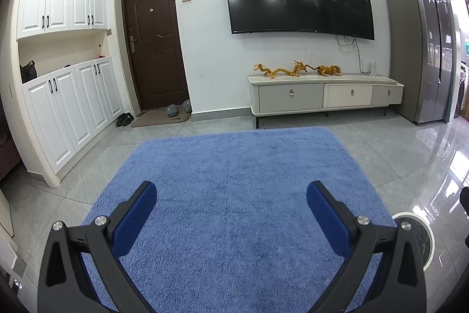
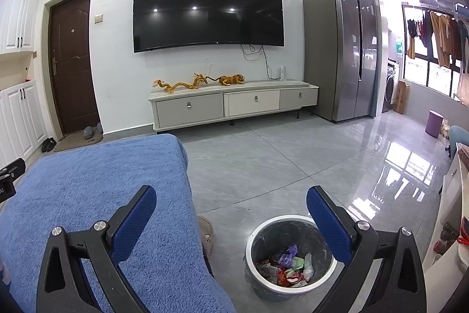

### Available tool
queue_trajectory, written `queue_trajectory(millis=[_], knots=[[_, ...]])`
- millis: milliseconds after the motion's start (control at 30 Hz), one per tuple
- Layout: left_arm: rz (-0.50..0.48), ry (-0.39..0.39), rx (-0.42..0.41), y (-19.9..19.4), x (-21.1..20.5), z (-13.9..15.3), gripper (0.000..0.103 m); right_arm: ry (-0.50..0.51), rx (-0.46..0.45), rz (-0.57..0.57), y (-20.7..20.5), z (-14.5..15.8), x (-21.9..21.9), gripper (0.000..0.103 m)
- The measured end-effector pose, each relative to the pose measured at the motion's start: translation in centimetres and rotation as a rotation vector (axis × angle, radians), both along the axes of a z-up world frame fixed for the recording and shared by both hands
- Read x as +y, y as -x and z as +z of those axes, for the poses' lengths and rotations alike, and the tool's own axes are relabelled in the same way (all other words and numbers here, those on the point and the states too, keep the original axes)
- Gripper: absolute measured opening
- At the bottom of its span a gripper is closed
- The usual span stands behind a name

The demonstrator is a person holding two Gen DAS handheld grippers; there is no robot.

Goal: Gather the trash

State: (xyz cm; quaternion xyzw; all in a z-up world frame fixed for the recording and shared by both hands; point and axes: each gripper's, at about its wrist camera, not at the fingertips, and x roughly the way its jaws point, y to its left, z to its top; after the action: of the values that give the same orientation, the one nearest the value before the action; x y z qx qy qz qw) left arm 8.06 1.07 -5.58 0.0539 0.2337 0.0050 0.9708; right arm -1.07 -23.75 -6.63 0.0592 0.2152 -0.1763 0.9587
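A round trash bin (image 2: 258, 236) with a white rim and dark liner stands on the grey tile floor, holding several crumpled colourful wrappers (image 2: 288, 266). My right gripper (image 2: 231, 209) is open and empty, above and just left of the bin. My left gripper (image 1: 231, 206) is open and empty over a blue fluffy cover (image 1: 234, 181). The bin's rim (image 1: 422, 236) shows at the right edge of the left wrist view. The blue cover (image 2: 102, 195) also fills the lower left of the right wrist view.
A TV (image 2: 208, 8) hangs above a low cabinet (image 2: 234, 104) with golden figurines. A tall grey fridge (image 2: 340, 49) stands right, a brown door (image 1: 155, 43) and white cupboards (image 1: 64, 107) left. A slipper (image 2: 206, 233) lies beside the blue cover.
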Motion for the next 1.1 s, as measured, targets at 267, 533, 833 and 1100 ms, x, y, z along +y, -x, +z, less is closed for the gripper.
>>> queue_trajectory(millis=[267,533,833,1100], knots=[[-0.010,-0.014,0.005,-0.1,-0.4,0.1,0.103,-0.009,-0.003,-0.005,0.1,0.2,-0.4,0.103],[-0.020,-0.022,0.022,-0.3,-0.8,-0.3,0.103,-0.019,-0.005,-0.016,0.3,0.2,-1.0,0.103],[-0.031,-0.026,0.035,-0.3,-1.1,-0.4,0.103,-0.023,-0.006,-0.022,0.3,0.1,-1.2,0.103],[-0.041,-0.029,0.049,-0.4,-1.1,-0.8,0.103,-0.031,-0.013,-0.038,0.5,-0.3,-1.6,0.103]])
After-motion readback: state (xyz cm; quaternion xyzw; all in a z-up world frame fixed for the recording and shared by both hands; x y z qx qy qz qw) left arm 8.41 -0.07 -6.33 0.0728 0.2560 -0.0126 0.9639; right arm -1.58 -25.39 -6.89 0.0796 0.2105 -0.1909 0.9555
